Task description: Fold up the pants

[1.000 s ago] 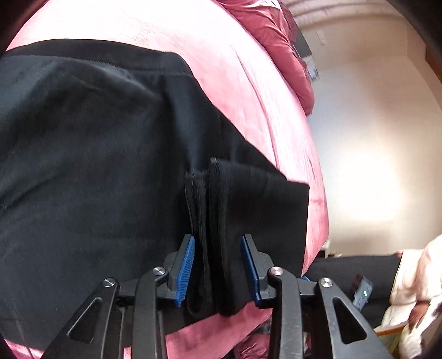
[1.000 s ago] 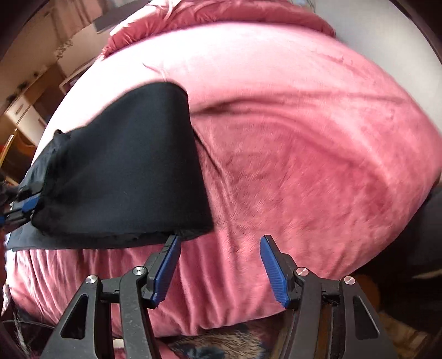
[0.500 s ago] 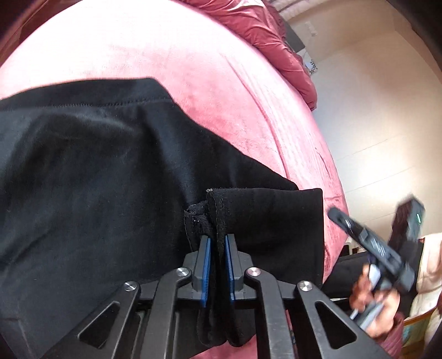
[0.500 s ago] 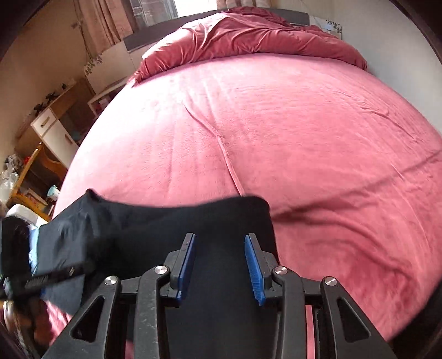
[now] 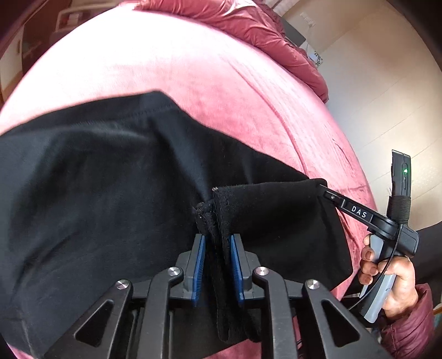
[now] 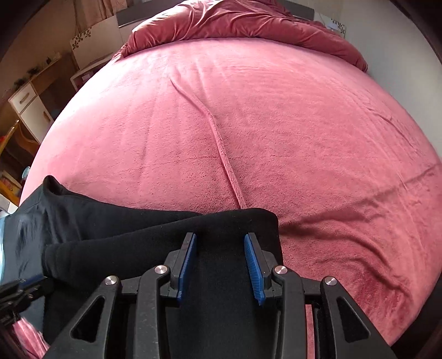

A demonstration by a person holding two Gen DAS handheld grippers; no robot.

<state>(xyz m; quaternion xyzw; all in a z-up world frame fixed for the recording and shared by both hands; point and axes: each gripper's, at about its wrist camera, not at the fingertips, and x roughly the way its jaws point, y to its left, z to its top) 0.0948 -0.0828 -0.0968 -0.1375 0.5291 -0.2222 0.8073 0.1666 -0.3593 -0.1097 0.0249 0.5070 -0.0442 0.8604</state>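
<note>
Gripping the bunched hem ends of the black knit fabric pants, the left claw had its blue pads pressed against a thick stack of layers, so it was clamped on cloth. The pants lay spread across the pink plush-covered bed, near its front edge, with one end already doubled back over the rest.

The right claw sat over the opposite corner of that doubled end. Its blue pads stood clearly apart with black cloth between and under them: jaws parted, not yet pinching. In the left wrist view its tip met the cloth corner, held by the person's right hand.

Judged step: mid-fold, securing both corners of the leg ends. The next move likely called for the right claw to close on its corner, then both claws to lift together and carry the edge toward the far end of the pants, keeping it level.

Risks, as a guess: the thick stack slipping from the left pads; the right claw catching only the top layer.

Nearby: a crumpled dark red duvet at the head of the bed and wooden shelving off to the left, both well apart from the work. A raised crease in the bed cover ran toward the pants; nothing blocked the fold path.
</note>
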